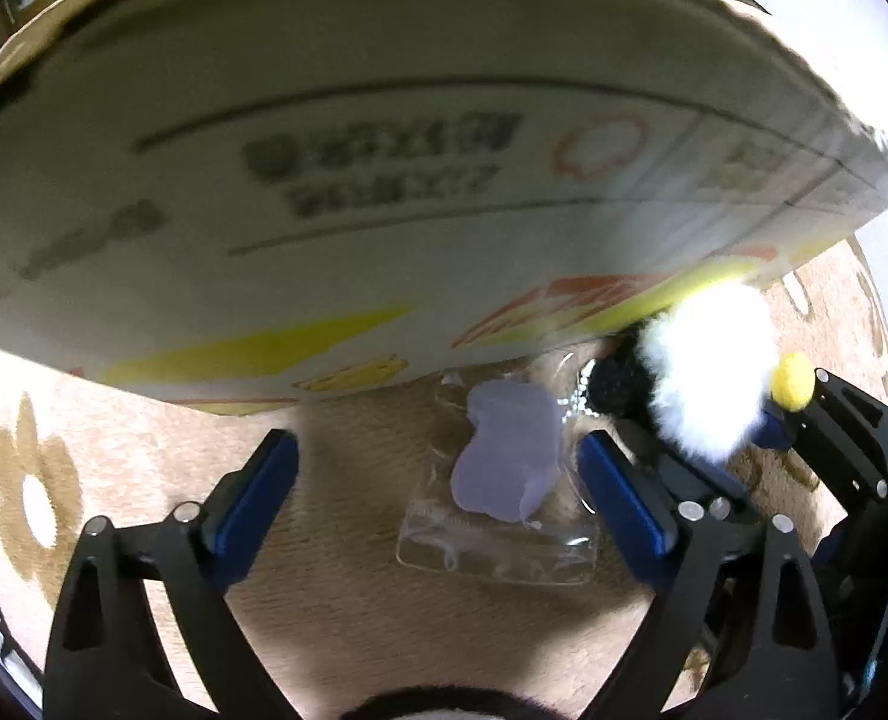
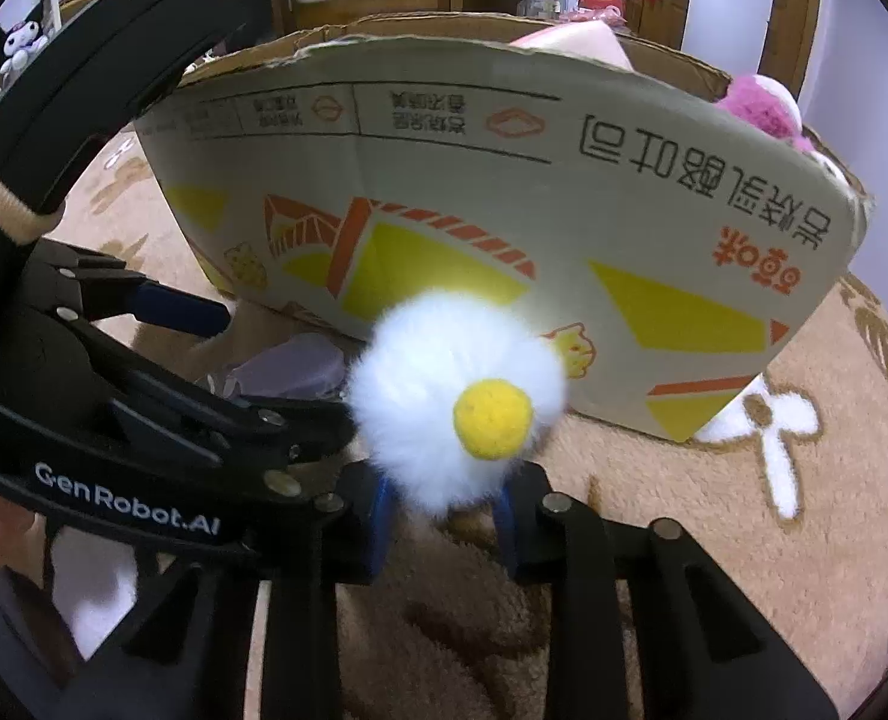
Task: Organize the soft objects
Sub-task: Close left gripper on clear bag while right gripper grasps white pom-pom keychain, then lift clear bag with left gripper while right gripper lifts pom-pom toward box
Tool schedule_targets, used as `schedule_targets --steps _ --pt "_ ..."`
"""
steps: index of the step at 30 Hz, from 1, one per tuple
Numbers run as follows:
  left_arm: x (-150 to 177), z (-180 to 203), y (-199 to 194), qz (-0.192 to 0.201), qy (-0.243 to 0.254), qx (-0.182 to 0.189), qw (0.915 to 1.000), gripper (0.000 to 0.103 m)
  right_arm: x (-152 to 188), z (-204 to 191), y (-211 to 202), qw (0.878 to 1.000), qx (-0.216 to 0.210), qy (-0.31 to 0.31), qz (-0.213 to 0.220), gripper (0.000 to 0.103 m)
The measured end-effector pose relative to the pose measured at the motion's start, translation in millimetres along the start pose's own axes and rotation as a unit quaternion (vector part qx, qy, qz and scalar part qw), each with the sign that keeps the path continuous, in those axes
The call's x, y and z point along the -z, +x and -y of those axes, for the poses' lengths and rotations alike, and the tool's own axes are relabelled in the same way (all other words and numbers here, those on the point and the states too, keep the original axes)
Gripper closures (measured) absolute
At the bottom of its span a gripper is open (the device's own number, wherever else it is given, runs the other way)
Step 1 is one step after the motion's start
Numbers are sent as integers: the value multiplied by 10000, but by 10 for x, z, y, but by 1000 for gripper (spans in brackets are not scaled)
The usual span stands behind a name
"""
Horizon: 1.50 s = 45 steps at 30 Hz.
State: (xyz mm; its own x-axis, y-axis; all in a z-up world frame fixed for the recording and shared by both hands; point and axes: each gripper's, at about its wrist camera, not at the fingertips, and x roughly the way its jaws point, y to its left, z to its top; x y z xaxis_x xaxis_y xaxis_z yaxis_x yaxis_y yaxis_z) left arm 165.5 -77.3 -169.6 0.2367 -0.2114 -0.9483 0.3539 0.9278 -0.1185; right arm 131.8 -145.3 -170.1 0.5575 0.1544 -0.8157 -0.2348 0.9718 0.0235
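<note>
My right gripper (image 2: 444, 510) is clamped on the fluffy white pompom toy with a yellow felt ball (image 2: 456, 396), held just in front of the printed cardboard box (image 2: 564, 192). My left gripper (image 1: 438, 480) is spread, nothing pinched; the pale lilac soft piece in a clear plastic bag (image 1: 510, 456) lies on the beige patterned carpet (image 1: 144, 456) between its fingers. Box wall directly ahead of both. Pink plush (image 2: 756, 108) sticks out over the box rim.
</note>
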Motion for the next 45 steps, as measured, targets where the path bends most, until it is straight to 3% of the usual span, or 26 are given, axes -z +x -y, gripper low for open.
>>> schedule_targets --steps 5,14,25,36,45 --pt "42 -47 -64 42 -5 8 10000 19 37 84 -68 9999 -67 129 -14 78" --pt "250 -76 -144 65 -54 114 9999 44 74 283 -194 9980 -277 569 34 85" --pt "431 -251 -231 116 -378 258 9989 45 113 476 -386 9950 -301 951 75 85" --pt "724 -610 -553 199 -812 -90 9965 45 123 407 -703 9949 -231 917 341 85" --pt "960 -665 -1078 771 -941 -233 9923 45 67 387 -1115 9930 -170 899 748 85"
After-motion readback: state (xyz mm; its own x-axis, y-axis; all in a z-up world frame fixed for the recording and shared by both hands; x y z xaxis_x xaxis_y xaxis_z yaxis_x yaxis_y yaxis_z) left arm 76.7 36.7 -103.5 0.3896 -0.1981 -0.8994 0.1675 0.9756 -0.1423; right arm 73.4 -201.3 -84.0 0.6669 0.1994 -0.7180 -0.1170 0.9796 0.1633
